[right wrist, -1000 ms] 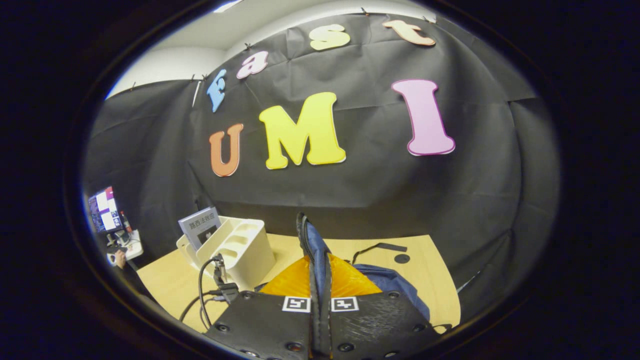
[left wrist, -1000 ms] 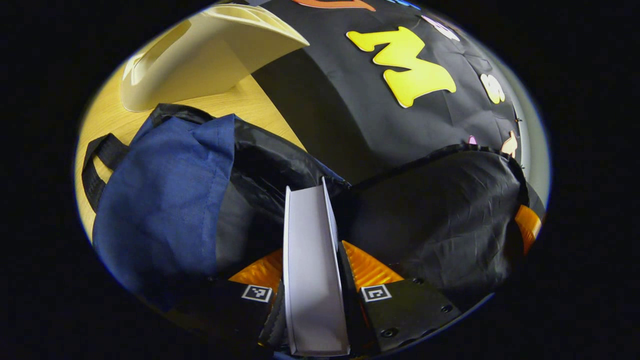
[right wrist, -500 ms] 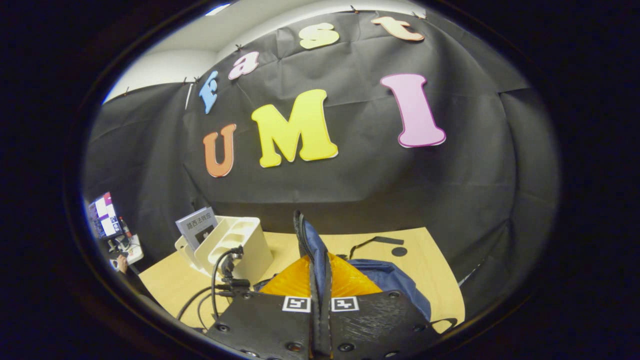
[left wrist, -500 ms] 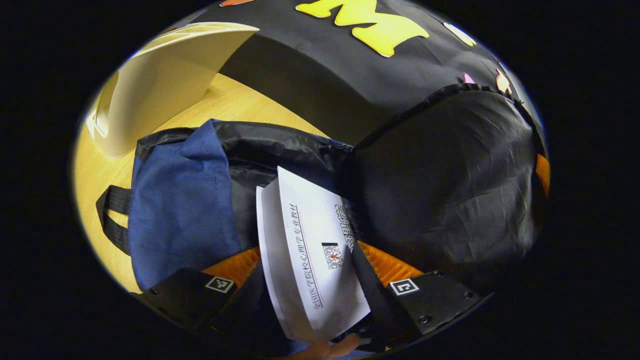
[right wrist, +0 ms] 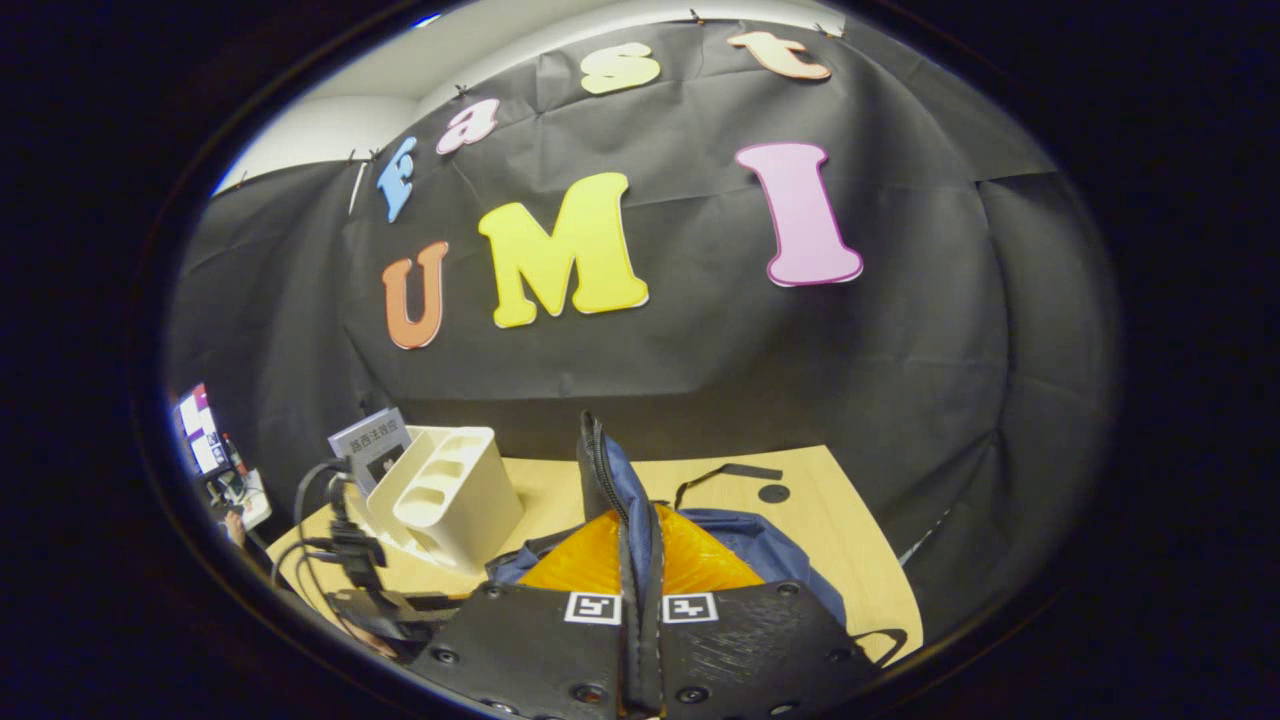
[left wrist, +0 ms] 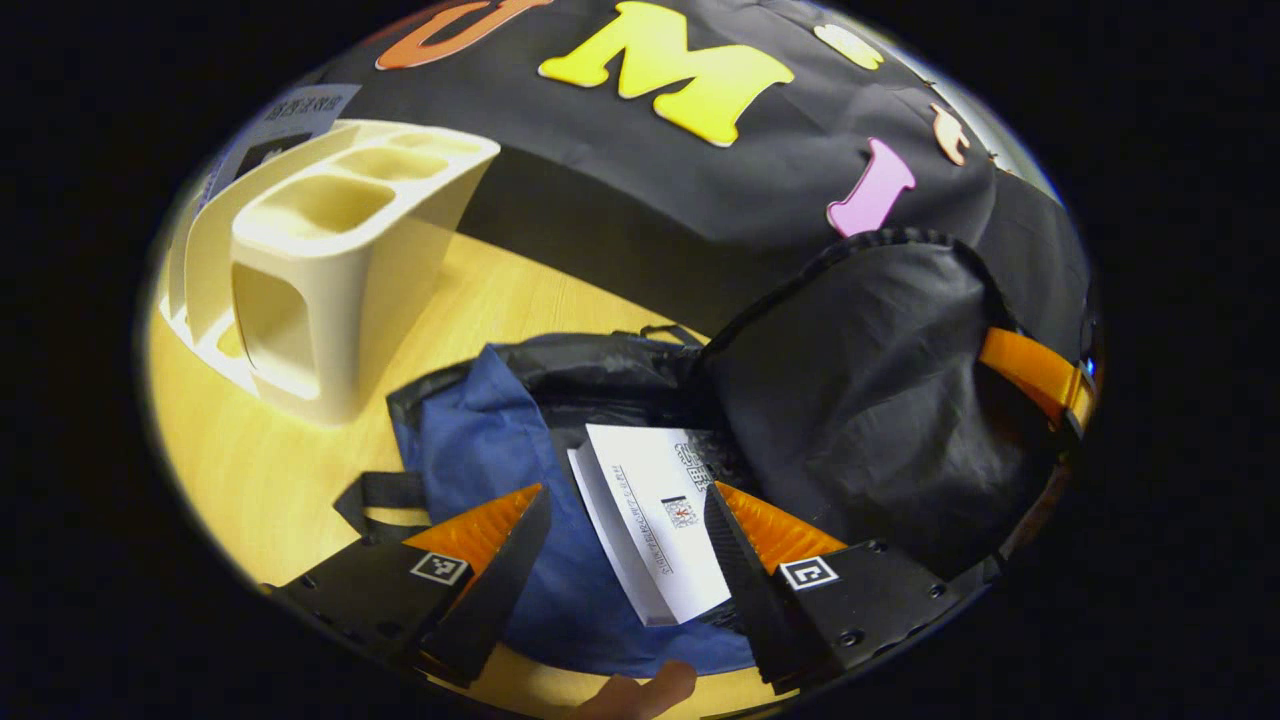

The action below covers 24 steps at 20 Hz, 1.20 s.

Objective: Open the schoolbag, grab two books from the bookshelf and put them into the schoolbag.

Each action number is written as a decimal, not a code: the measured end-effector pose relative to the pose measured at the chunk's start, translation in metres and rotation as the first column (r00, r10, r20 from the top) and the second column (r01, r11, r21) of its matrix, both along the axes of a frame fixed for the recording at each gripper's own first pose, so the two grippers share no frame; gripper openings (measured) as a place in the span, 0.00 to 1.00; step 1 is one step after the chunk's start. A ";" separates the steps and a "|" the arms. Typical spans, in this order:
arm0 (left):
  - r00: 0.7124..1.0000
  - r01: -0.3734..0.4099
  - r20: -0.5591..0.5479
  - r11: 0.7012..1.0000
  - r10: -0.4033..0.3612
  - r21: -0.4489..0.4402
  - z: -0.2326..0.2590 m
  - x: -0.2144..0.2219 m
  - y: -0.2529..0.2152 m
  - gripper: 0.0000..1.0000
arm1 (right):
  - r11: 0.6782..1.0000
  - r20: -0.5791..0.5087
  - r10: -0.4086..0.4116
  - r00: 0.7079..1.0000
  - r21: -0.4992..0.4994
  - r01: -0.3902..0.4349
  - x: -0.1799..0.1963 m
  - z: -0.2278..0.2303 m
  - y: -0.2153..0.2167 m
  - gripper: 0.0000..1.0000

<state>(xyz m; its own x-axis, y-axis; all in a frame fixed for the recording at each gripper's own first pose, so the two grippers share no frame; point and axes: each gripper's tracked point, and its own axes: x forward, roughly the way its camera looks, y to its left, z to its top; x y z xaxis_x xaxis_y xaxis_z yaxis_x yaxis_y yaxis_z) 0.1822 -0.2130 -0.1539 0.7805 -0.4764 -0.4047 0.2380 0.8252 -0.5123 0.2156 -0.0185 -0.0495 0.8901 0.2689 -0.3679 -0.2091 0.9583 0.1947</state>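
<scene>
The blue schoolbag (left wrist: 480, 450) lies open on the wooden table, its black-lined flap (left wrist: 880, 400) held upright. A white book (left wrist: 650, 520) rests in the bag's mouth, leaning to the left. My left gripper (left wrist: 626, 490) hangs open just above it, one finger on each side, touching nothing. In the right gripper view my right gripper (right wrist: 640, 540) is shut on the flap's zippered edge (right wrist: 600, 470) and holds it up. The cream bookshelf (left wrist: 330, 260) stands to the left with a grey book (left wrist: 290, 110) in its far slot.
The bookshelf (right wrist: 450, 505) and its book (right wrist: 368, 440) sit left of the bag (right wrist: 770, 545). The left gripper (right wrist: 350, 560) with its cables shows low at the left. A monitor (right wrist: 200, 430) glows beyond the table. A loose strap (right wrist: 725, 472) lies on the table behind the bag.
My left gripper opened and let go of the white book, which dropped into the bag, then pulled back and up. The right gripper kept holding the flap.
</scene>
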 end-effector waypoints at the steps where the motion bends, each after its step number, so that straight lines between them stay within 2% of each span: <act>1: 0.999 -0.004 0.032 1.000 0.004 0.018 0.007 -0.003 0.012 0.97 | 1.000 0.000 -0.003 1.000 -0.003 0.003 -0.001 0.000 -0.001 0.00; 6: 0.984 -0.093 0.163 0.989 0.073 0.119 0.038 -0.010 0.082 0.97 | 0.999 -0.018 -0.021 1.000 0.027 0.022 -0.001 -0.005 0.002 0.01; 10: 0.964 -0.181 0.227 0.963 0.135 0.200 0.050 -0.011 0.133 0.97 | 0.999 -0.032 -0.026 0.999 0.043 0.027 -0.001 -0.011 0.006 0.00; 15: 0.927 -0.285 0.301 0.940 0.222 0.186 0.078 0.002 0.184 0.98 | 0.999 -0.040 -0.033 0.999 0.021 0.034 0.000 -0.013 0.007 0.00; 16: 0.921 -0.303 0.313 0.933 0.233 0.196 0.084 0.006 0.196 1.00 | 0.999 -0.038 -0.033 0.999 0.014 0.033 0.000 -0.012 0.007 0.00; 17: 0.910 -0.328 0.330 0.923 0.252 0.202 0.092 0.011 0.209 0.98 | 0.999 -0.034 -0.033 0.999 0.008 0.033 0.000 -0.011 0.007 0.00; 18: 0.899 -0.364 0.337 0.905 0.279 0.222 0.094 0.014 0.227 0.98 | 0.999 -0.028 -0.032 0.999 0.007 0.032 0.000 -0.010 0.007 0.01; 19: 0.883 -0.411 0.337 0.884 0.325 0.224 0.097 0.018 0.246 0.98 | 1.000 -0.023 -0.028 0.999 0.006 0.029 0.000 -0.009 0.007 0.01; 21: 0.867 -0.452 0.332 0.867 0.372 0.210 0.109 0.028 0.271 0.98 | 1.000 -0.026 -0.018 0.999 0.012 0.018 -0.001 -0.011 0.007 0.01; 24: 0.843 -0.498 0.365 0.831 0.396 0.249 0.131 0.050 0.312 0.97 | 1.000 -0.016 -0.015 1.000 0.021 0.016 -0.001 -0.011 0.003 0.01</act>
<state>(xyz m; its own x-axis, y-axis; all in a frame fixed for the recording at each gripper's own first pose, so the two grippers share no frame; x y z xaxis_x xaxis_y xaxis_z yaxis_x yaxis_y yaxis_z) 0.2322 0.0992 -0.0226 0.9779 0.0717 -0.1965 -0.1054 0.9803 -0.1671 0.2144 -0.0154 -0.0602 0.8882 0.2630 -0.3768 -0.1908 0.9571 0.2181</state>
